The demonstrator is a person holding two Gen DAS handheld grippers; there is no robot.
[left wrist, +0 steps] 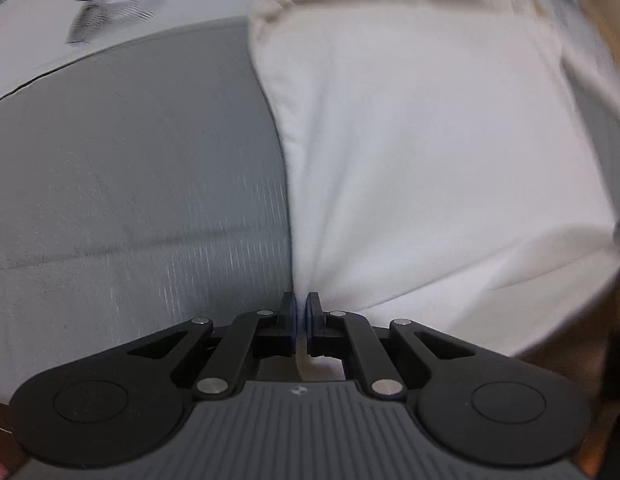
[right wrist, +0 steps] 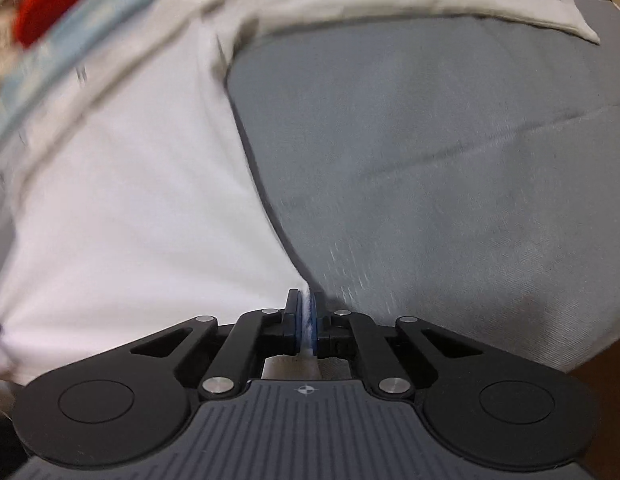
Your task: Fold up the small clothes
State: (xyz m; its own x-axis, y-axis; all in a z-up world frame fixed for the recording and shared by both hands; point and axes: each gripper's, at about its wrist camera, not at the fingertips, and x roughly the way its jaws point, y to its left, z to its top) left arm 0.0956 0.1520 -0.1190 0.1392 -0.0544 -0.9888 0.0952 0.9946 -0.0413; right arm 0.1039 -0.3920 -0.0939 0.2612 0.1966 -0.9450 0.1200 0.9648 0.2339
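White garment (left wrist: 410,152) edge pinched in both my left gripper (left wrist: 301,312) and right gripper (right wrist: 307,312); lift evenly, keep the edge taut over the grey sheet (right wrist: 430,160).

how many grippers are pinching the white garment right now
2: the left gripper clamps the white garment at its left edge, the right gripper at its right edge.

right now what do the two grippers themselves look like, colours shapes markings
Both look alike. The left gripper and right gripper are matte black, with linkage arms joined by silver round pins, blue pads on the fingertips, and two large round discs either side. The dark grey ribbed body carries a small round crosshair mark. No cables or sleeves show.
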